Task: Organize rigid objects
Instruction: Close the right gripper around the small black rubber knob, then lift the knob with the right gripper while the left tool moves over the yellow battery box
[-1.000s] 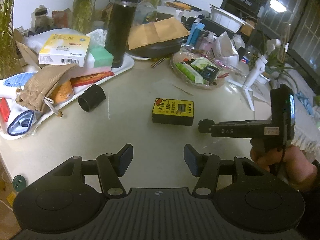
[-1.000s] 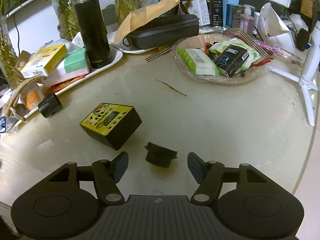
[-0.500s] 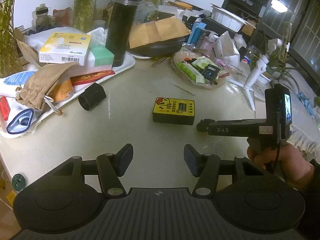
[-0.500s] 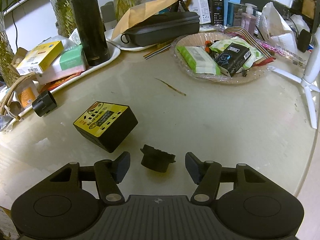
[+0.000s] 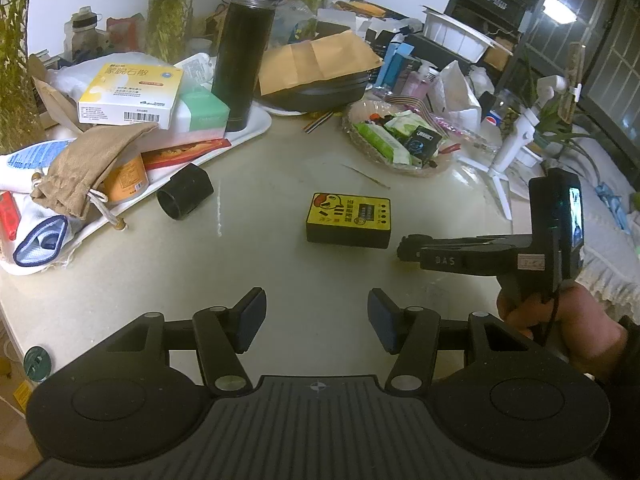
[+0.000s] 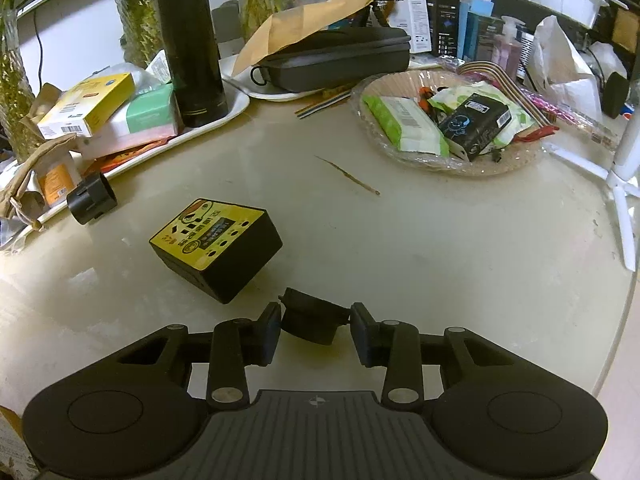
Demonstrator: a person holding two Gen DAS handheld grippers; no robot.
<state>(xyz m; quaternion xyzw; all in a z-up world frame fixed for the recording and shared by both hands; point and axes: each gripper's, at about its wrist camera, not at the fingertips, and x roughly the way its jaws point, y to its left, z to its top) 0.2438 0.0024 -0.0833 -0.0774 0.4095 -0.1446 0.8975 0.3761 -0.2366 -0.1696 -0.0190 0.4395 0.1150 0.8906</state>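
— What's my right gripper doing?

— Its jaws are closing around the small black part, which lies on the table near its right edge; the pads look to be just touching its sides.

— And the yellow-topped box?

— Just beyond that part, toward the middle of the table.

— My left gripper?

— Jaws apart, nothing between them, hovering above bare tabletop.

Each claw is matte black plastic with blue pads, silver pivot screws, ribbed base; the right claw bears pale lettering and a dark sleeve
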